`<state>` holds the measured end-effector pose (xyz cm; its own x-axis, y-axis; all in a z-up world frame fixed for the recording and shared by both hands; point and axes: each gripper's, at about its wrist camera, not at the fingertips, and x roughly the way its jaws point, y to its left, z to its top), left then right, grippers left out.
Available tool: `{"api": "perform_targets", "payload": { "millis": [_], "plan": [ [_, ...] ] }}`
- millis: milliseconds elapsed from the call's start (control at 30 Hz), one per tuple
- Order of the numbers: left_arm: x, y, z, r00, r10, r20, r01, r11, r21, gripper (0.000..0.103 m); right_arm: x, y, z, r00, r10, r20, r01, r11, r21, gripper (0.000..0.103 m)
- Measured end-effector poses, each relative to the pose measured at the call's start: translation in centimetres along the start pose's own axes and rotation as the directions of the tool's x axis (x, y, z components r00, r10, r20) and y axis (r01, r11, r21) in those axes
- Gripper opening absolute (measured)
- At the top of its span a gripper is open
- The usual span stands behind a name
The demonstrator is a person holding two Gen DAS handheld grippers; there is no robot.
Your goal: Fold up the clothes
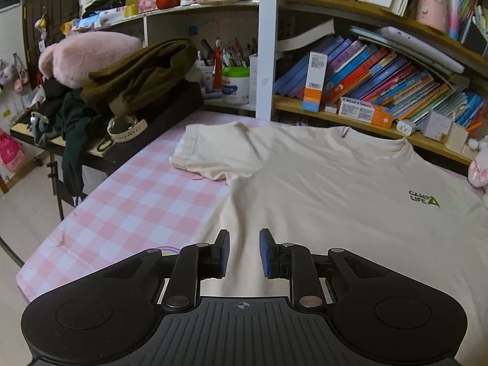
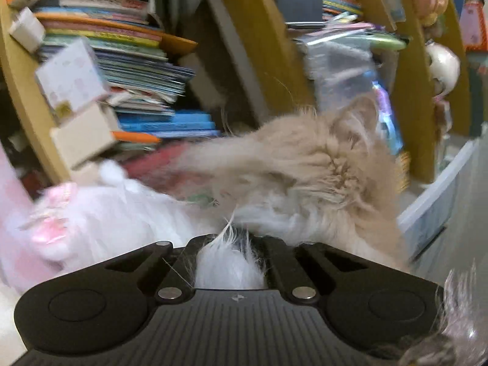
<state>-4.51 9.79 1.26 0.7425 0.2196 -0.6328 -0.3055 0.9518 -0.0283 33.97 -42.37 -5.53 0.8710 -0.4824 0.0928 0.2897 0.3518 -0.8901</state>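
A cream T-shirt (image 1: 335,183) lies spread front-up on a desk covered with a pink-and-white checked cloth (image 1: 137,201), its collar toward the far bookshelf (image 1: 366,85) and one short sleeve (image 1: 210,149) stretched out to the left. It looks smoothed flat, which suits folding. The left gripper (image 1: 244,251) hangs just above the shirt's near left part, its jaws apart with nothing between them, aimed along the side of the shirt as if to take hold of fabric there. The right gripper (image 2: 230,241) points elsewhere, toward the shelf at the right, and is pressed into a fluffy beige-and-white cat (image 2: 305,177). Fur hides its fingertips, so I cannot tell whether its jaws are open or closed. That view is blurred.
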Motion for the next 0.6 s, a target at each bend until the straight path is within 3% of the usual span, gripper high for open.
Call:
{"api": "perform_targets", "payload": {
  "millis": [133, 200, 267, 300, 367, 467, 600],
  "plan": [
    [0.8, 1.4, -0.9, 1.000, 0.012, -0.023, -0.013, 0.999, -0.034, 0.022, 0.6, 0.7, 1.4, 0.997, 0.001, -0.074, 0.000, 1.000, 0.013, 0.000],
    [1.5, 1.9, -0.8, 1.000, -0.014, -0.022, 0.013, 1.000, -0.028, 0.022, 0.1, 2.2, 3.1, 0.997, 0.058, -0.057, -0.057, 0.998, 0.011, 0.019],
    [2.1, 2.4, -0.7, 0.999, -0.039, -0.022, 0.039, 0.999, -0.023, 0.022, -0.4, 3.1, 4.6, 0.991, 0.125, -0.044, -0.124, 0.992, 0.027, 0.045],
    [2.5, 2.7, -0.7, 0.998, -0.052, -0.022, 0.052, 0.998, -0.020, 0.022, -0.6, 3.6, 5.3, 0.987, 0.159, -0.036, -0.158, 0.987, 0.037, 0.050],
    [3.2, 3.3, -0.6, 0.997, -0.078, -0.021, 0.078, 0.997, -0.014, 0.025, -2.1, 3.8, 6.8, 0.974, 0.227, -0.002, -0.226, 0.972, 0.063, 0.070],
    [4.2, 4.1, -0.5, 0.993, -0.117, -0.021, 0.117, 0.993, -0.005, 0.027, -4.8, 3.4, 9.3, 0.944, 0.328, 0.048, -0.331, 0.937, 0.109, 0.084],
    [6.6, 5.8, 1.1, 0.980, -0.195, -0.043, 0.195, 0.981, 0.006, 0.027, -12.3, -0.4, 11.2, 0.892, 0.449, 0.038, -0.445, 0.863, 0.241, 0.088]
  ]
}}
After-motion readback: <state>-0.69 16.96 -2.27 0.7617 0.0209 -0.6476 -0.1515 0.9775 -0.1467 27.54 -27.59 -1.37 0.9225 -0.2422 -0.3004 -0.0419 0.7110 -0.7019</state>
